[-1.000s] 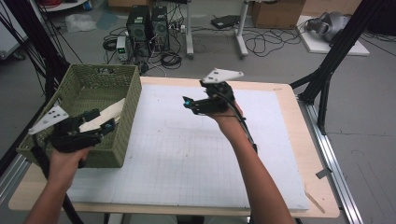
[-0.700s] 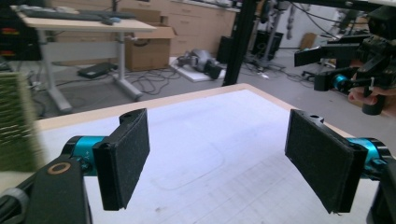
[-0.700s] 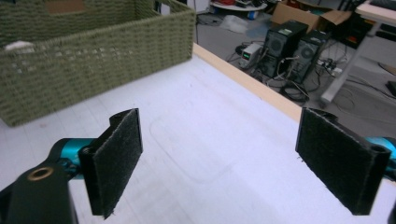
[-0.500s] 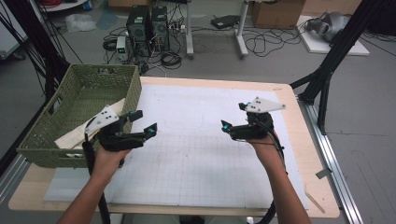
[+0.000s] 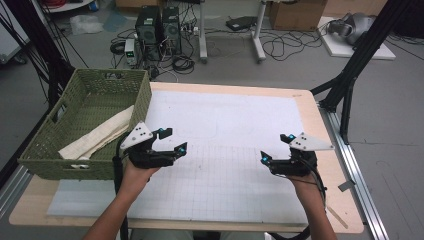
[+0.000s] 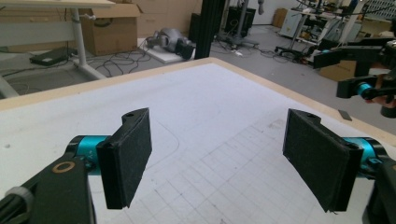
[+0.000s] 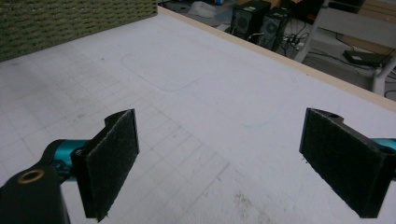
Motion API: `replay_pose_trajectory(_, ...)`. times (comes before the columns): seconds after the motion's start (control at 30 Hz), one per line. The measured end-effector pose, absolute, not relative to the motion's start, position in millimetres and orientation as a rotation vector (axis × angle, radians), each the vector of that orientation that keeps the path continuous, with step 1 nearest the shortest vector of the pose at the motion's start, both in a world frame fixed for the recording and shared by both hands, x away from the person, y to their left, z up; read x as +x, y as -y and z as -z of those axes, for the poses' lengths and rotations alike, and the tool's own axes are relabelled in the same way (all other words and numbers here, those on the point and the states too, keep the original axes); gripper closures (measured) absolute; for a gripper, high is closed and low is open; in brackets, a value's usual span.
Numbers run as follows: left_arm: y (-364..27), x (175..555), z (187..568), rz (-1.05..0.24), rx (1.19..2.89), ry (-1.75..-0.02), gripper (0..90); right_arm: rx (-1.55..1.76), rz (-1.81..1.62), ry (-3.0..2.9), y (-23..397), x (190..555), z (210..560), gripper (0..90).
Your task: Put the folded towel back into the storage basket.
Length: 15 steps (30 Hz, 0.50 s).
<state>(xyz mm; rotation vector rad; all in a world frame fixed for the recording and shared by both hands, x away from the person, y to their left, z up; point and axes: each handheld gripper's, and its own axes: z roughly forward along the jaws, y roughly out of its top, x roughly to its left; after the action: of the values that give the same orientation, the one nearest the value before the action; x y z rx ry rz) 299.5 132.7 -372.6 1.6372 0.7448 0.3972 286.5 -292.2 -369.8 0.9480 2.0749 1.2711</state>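
White gridded table (image 5: 225, 125) lies bare between both wide-open, empty grippers, left (image 5: 170, 141) and right (image 5: 276, 148); the cream folded cloth (image 5: 97, 136) in the green woven basket (image 5: 45, 165) looks light and limp, best pinched at its fold.

Mat (image 5: 220, 125) btwn both grippers is open; only obstacle is basket (image 5: 65, 165) at left edge.

Left gripper (image 6: 215, 163) hovering over white gridded mat (image 6: 219, 116), jaws standing wide apart, nothing between pads. Right gripper (image 6: 362, 70) showing far right, beyond table edge (image 6: 299, 95).
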Motion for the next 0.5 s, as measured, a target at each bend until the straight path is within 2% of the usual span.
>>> replay_pose_trajectory(0.5,-134,291,405,-0.436,1.673,-0.755,24.2,1.039,-1.233,-2.024,318,268,405,10.1)
